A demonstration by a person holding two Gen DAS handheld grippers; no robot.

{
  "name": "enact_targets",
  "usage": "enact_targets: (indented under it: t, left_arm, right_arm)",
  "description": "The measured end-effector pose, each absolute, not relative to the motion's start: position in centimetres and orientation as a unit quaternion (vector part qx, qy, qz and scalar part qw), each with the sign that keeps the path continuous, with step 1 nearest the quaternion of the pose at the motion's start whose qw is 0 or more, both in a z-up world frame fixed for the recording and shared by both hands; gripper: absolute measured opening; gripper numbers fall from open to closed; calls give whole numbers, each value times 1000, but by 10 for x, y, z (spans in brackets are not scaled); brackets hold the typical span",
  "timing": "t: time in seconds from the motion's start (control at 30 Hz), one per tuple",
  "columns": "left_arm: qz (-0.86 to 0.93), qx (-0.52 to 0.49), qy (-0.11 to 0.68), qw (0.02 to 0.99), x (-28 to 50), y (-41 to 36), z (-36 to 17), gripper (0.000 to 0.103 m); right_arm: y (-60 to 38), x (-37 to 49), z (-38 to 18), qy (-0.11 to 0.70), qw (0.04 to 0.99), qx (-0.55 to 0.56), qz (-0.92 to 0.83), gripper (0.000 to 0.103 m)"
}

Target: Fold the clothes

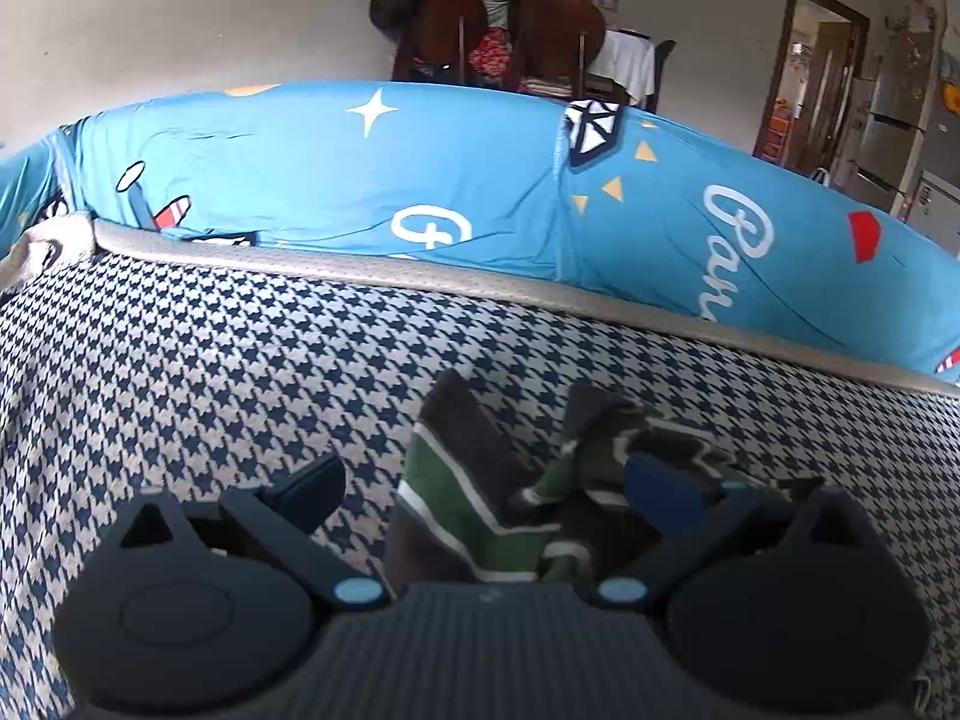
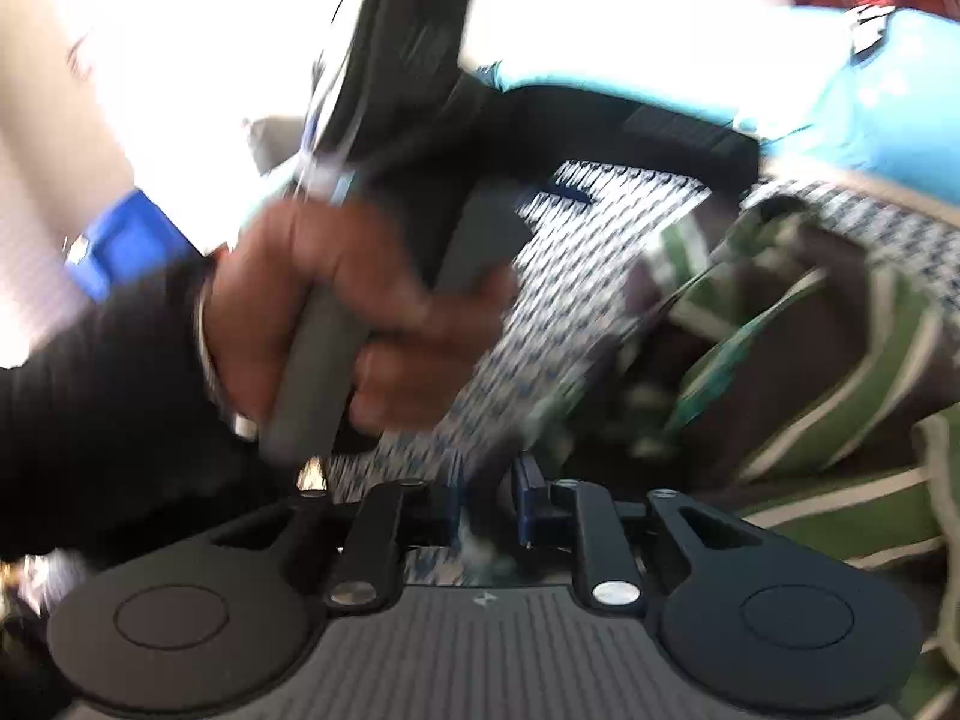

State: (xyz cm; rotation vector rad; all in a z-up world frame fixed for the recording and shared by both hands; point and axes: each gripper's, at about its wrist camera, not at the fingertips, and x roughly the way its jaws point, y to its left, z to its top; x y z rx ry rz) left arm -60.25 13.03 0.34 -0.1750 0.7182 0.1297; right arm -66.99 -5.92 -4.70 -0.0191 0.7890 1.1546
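Note:
A crumpled garment (image 1: 480, 480) in brown, green and white stripes lies on the houndstooth cover (image 1: 210, 372). My left gripper (image 1: 486, 489) is open wide just above it, with the cloth between the fingers but clear of the pads. In the blurred right wrist view the same garment (image 2: 840, 324) spreads to the right. My right gripper (image 2: 487, 504) has its blue pads close together, with a dark strip of the garment pinched between them. A hand (image 2: 336, 300) in a black sleeve holds the left gripper's grey handle at the left.
Behind the houndstooth cover rises a blue printed quilt (image 1: 480, 180), with a grey piped edge (image 1: 360, 267) between them. Dark wooden chairs (image 1: 498, 42) piled with clothes stand by the far wall. A doorway (image 1: 810, 78) and a fridge (image 1: 894, 102) are at the right.

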Motion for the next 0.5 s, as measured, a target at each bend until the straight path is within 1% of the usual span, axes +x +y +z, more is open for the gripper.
enact_targets:
  t: [0.13,0.23,0.37,0.5]
  left_arm:
    - [74,-101,359,925,-601,139,0,103]
    - [75,-103,364,923,-600,142,-1,103]
    - [72,-100,371,920,-601,143,-5,103]
    - [65,-101,380,917,-601,146,-7,103]
  right_arm:
    - [-76,-658,-33,336,808,8,484,28]
    - [-81,-645,-28,326,841,16,431,32]
    - [-79,-630,-29,310,874,16,374,43]
    - [-72,-617,-30,293,895,8,336,48]
